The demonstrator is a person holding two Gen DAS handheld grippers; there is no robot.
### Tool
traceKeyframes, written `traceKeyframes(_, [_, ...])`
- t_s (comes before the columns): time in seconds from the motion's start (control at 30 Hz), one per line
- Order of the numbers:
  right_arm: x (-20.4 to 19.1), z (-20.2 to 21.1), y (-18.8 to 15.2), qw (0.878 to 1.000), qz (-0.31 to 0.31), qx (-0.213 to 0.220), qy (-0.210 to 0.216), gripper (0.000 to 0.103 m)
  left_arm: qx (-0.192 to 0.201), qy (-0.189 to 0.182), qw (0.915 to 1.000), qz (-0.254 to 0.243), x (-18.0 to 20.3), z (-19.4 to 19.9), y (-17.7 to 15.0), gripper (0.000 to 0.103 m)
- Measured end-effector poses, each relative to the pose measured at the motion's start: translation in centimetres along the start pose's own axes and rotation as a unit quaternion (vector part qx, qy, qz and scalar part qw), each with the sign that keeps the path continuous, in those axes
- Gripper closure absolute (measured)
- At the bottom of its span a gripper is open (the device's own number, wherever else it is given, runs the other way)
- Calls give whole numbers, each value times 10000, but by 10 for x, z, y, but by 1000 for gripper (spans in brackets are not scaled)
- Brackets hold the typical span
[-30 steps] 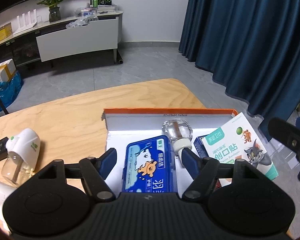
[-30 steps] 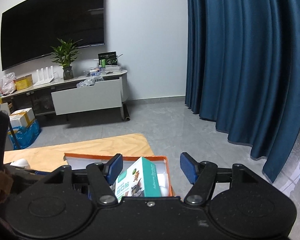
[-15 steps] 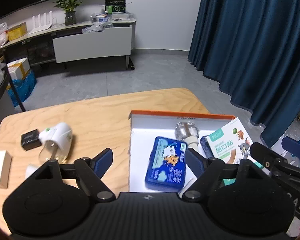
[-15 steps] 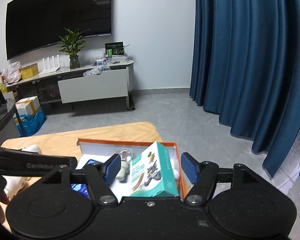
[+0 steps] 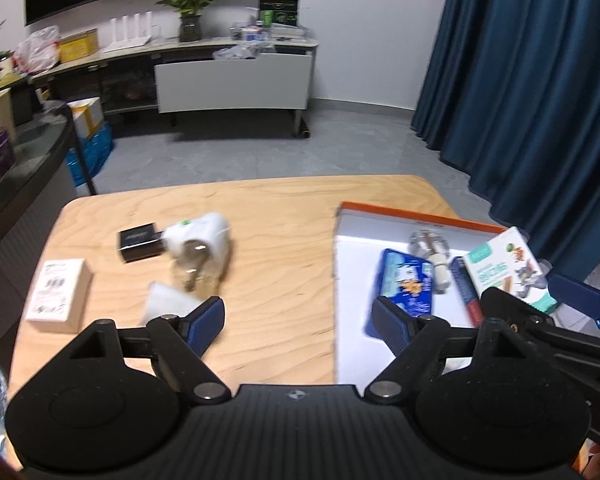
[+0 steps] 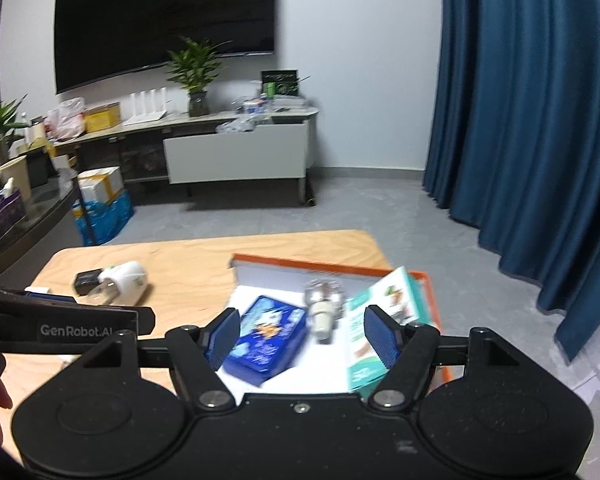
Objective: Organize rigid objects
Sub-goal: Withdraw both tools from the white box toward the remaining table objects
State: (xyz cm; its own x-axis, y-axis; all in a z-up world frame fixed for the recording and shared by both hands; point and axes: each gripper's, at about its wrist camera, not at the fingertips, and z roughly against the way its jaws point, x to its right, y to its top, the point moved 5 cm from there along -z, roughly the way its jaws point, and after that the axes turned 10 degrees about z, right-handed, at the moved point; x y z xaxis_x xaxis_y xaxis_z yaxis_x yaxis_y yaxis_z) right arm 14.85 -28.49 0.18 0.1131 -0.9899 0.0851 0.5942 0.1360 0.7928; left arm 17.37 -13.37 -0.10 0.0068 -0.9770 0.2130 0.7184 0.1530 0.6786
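Note:
An orange-rimmed white tray (image 5: pixel 420 216) sits on the right of the wooden table (image 5: pixel 284 208). In it lie a blue tin (image 5: pixel 404 280), a glass knob (image 5: pixel 428 242), a dark blue box (image 5: pixel 464 288) and a teal plaster box (image 5: pixel 508 268) that leans on the right wall. My left gripper (image 5: pixel 298 320) is open above bare wood, left of the tray, with nothing between its fingers. My right gripper (image 6: pixel 302 336) hovers before the tray (image 6: pixel 312 264), jaws opening and nothing gripped. Past it are the blue tin (image 6: pixel 266 336) and the teal box (image 6: pixel 392 300).
Left of the tray lie a white device with a clear bottle (image 5: pixel 200 240), a black box (image 5: pixel 138 242), a small white box (image 5: pixel 58 290) and a white scrap (image 5: pixel 164 300). A dark counter (image 5: pixel 28 160) borders the table's left. Blue curtains (image 5: pixel 540 80) hang at the right.
Both grippers pulled back from the tray and their jaws widened. The blue tin and the teal box stay in the tray. The left gripper shifted left over the table.

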Motion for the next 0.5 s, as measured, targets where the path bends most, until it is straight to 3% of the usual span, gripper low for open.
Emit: traceKeyframes(0.5, [-69,-10,6,9975,477,-103,510,22,94,351,9980,515,-65,14,3,20])
